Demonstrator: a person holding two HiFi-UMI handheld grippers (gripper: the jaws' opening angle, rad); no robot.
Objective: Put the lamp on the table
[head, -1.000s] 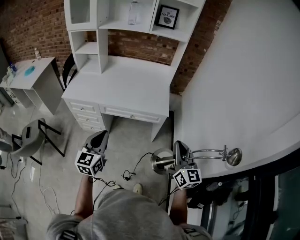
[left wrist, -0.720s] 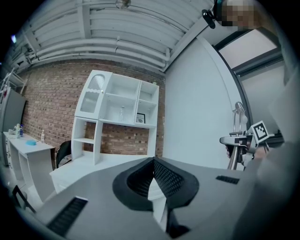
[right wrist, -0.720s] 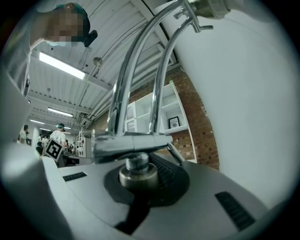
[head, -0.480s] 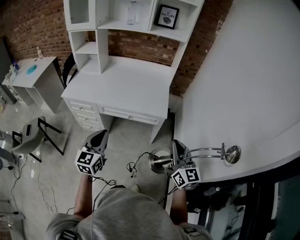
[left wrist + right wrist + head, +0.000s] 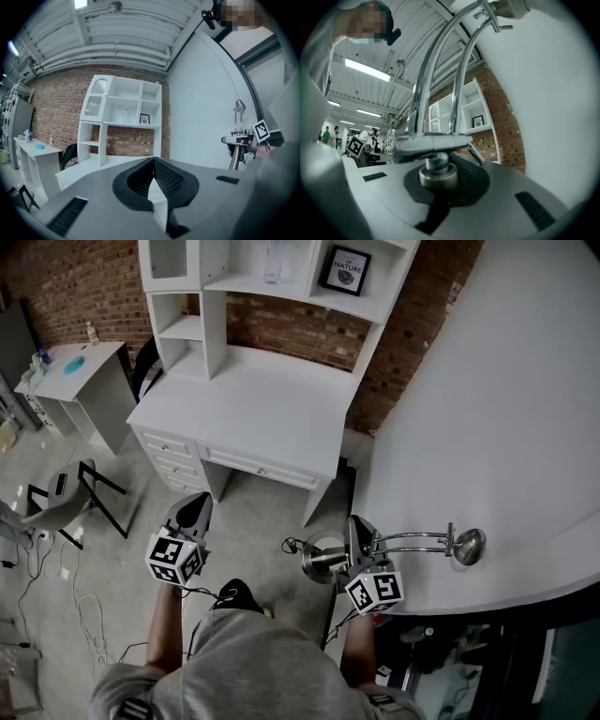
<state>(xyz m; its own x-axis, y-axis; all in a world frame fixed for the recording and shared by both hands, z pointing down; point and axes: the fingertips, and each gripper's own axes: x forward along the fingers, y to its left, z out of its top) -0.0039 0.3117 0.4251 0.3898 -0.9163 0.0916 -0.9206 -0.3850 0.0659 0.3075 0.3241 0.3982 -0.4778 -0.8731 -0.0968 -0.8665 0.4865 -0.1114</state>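
Carry step. Right gripper point(image 5: 356, 538) clamped on stem of chrome twin-arm lamp point(image 5: 419, 542), well short of white hutch-topped table point(image 5: 253, 418). Left gripper point(image 5: 195, 514) closed, empty. Next: approach the table, set the base upright.

We point our left gripper point(image 5: 196, 508) level toward 12 o'clock, jaws together and empty, and our right gripper point(image 5: 356, 529) likewise, clamped on the lamp point(image 5: 424, 541).

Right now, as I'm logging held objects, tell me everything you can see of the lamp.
The lamp is polished silver metal: a round base, a short stem, two parallel curved rods and a small rounded head. It is held roughly upright, off the floor, short of the white desk. The right hand-held gripper is shut on its stem near the base; nothing else touches it.
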